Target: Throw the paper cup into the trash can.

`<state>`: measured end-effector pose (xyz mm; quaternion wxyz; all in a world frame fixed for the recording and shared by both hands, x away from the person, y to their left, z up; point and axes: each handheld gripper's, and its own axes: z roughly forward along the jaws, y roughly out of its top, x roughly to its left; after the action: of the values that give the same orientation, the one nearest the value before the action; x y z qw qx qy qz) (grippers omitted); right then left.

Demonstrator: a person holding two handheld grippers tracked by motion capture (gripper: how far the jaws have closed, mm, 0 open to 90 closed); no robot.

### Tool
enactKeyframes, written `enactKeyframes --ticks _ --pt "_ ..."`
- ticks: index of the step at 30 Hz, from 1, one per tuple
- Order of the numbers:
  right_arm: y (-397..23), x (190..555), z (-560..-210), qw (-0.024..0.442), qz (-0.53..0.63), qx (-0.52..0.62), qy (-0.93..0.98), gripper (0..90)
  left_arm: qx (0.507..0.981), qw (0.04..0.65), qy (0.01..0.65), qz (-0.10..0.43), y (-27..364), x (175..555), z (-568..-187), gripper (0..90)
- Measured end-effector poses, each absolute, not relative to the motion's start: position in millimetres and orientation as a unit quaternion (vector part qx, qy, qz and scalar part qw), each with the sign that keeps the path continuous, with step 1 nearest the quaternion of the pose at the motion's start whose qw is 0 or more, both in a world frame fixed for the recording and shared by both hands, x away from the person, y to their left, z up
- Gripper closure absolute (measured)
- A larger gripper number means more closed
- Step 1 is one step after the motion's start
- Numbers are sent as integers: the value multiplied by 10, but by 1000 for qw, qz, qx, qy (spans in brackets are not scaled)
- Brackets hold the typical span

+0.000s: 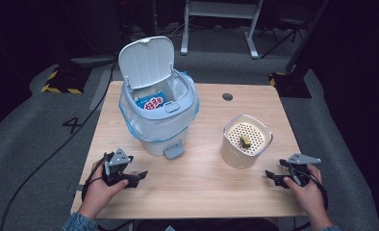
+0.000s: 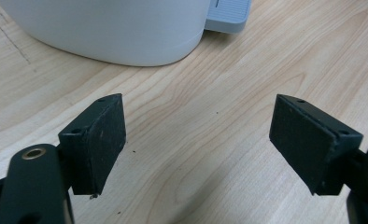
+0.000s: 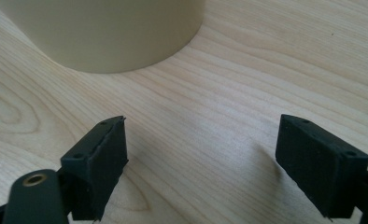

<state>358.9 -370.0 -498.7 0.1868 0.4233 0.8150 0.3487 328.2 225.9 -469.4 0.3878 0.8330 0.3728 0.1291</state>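
Premises: a recording lab or studio. A lone wooden desk [image 1: 197, 192] stands on grey carpet [image 1: 29, 144]. Surroundings are dark. Hazard-striped stand bases [image 1: 61, 89] sit far left and far right, cables [image 1: 48, 154] trail across the floor, and a white frame [image 1: 221, 9] stands beyond.

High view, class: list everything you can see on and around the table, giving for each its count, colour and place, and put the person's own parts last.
Table: one, light wood, centre of the high view.
Pedal bin: one, pale grey-white with a clear liner, lid open, on the table's left half.
Packet: one, blue and white with red, inside the bin.
Beige container: one, cream with a perforated top, on the table's right half.
Small piece: one, yellowish, on the perforated top.
Round hole: one, dark, at the table's far edge.
Left gripper: one, black, open, near the front left edge.
Right gripper: one, black, open, near the front right edge.
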Motion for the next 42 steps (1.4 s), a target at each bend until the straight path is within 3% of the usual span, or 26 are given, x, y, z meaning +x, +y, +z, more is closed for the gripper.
enactKeyframes --ticks 30,42 --pt "-3671 3557 -5043 195 352 434 806 151 795 470 347 165 2628 3427 -3593 268" --pt "-3671 3558 -5043 195 352 434 806 151 760 524 338 183 2743 3600 -3178 230"
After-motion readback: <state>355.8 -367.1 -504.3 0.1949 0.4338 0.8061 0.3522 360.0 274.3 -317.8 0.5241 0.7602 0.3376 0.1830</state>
